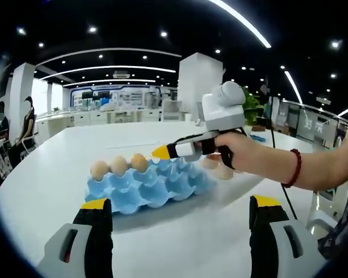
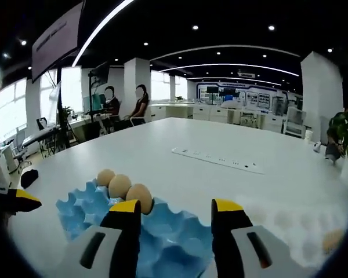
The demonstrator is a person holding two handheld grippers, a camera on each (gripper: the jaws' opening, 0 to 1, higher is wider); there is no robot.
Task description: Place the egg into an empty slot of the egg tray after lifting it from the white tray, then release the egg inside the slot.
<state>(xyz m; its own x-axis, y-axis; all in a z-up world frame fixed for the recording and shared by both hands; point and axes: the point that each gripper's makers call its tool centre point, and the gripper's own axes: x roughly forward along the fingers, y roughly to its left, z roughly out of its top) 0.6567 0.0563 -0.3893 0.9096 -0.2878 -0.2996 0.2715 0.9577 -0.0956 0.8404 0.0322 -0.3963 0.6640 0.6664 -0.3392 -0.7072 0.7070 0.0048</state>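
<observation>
A blue egg tray [image 1: 153, 184] lies on the white table with three brown eggs [image 1: 118, 165] along its far edge. My left gripper [image 1: 180, 204] hangs open in front of the tray, with nothing between its fingers. A hand holds my right gripper [image 1: 162, 152] over the tray's far side. In the right gripper view the right gripper [image 2: 177, 207] is open above the blue egg tray [image 2: 87, 211], beside the three eggs [image 2: 120, 185]. The white tray [image 2: 290, 223] lies blurred to the right, with an egg [image 2: 333, 240] on it. More eggs [image 1: 223, 171] show behind the hand.
A white power strip [image 2: 217, 159] lies further out on the table. Two people [image 2: 124, 107] sit at a desk far behind. The left gripper's yellow tip [image 2: 24, 200] enters at the left edge. A forearm with a red bead bracelet [image 1: 294, 168] reaches in from the right.
</observation>
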